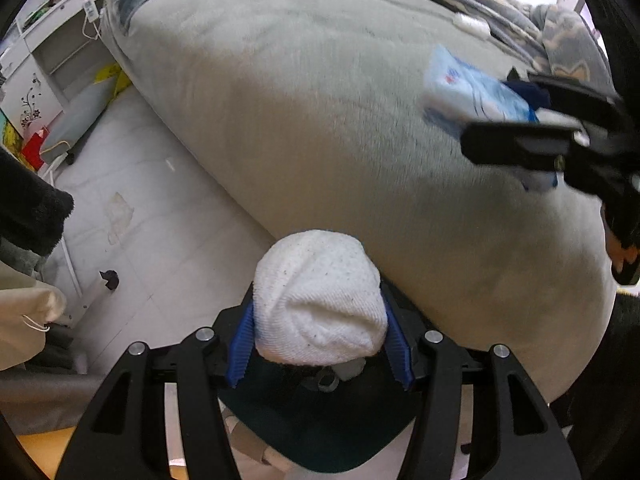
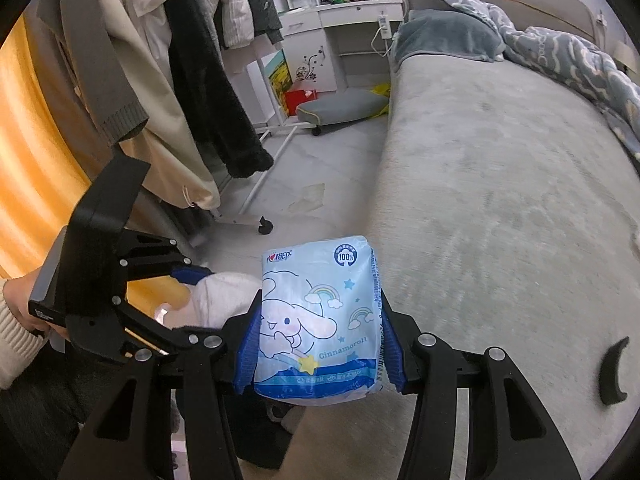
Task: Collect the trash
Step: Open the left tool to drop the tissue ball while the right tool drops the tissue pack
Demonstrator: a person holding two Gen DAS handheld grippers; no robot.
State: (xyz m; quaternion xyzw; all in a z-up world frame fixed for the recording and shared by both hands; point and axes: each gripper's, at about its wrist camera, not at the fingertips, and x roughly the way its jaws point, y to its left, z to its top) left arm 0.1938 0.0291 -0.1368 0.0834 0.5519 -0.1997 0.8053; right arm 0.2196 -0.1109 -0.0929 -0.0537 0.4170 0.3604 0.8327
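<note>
Left gripper (image 1: 320, 336): one. Its blue pads (image 1: 240, 354) are clamped on one white sock (image 1: 320, 300), rolled or balled, which stands up between the fingers just ahead of the camera. Directly beneath the tool lies a dark opening (image 1: 320, 432) (probably a bin or bag, though its nature cannot be told); the bed (image 1: 320, 100) spreads ahead and to the tool's right.

Right gripper (image 2: 320, 344): one. Its jaws are closed on one light-blue tissue pack (image 2: 320, 320), printed with a cartoon dog and the word Cinnamoroll, held upright between the pads. The left tool sits to its left and slightly forward, the sock just beside the pack; the bed runs ahead and to its right.

Progress, as a judgement: two items are lifted and held, one per tool; neither is seen deposited yet. Both look ready to go into a container, which would be the next step.

Remaining candidates, counted:
- one pale flat scrap (image 2: 308, 196) on the floor, ahead of the right tool beside the bed;
- one small dark bit (image 1: 109, 279) on the floor, left of the left tool;
- one black curved piece (image 2: 612, 372) on the bed, right of the right tool;
- one small white object (image 1: 470, 23) far ahead on the bed, too blurred to name.
</note>
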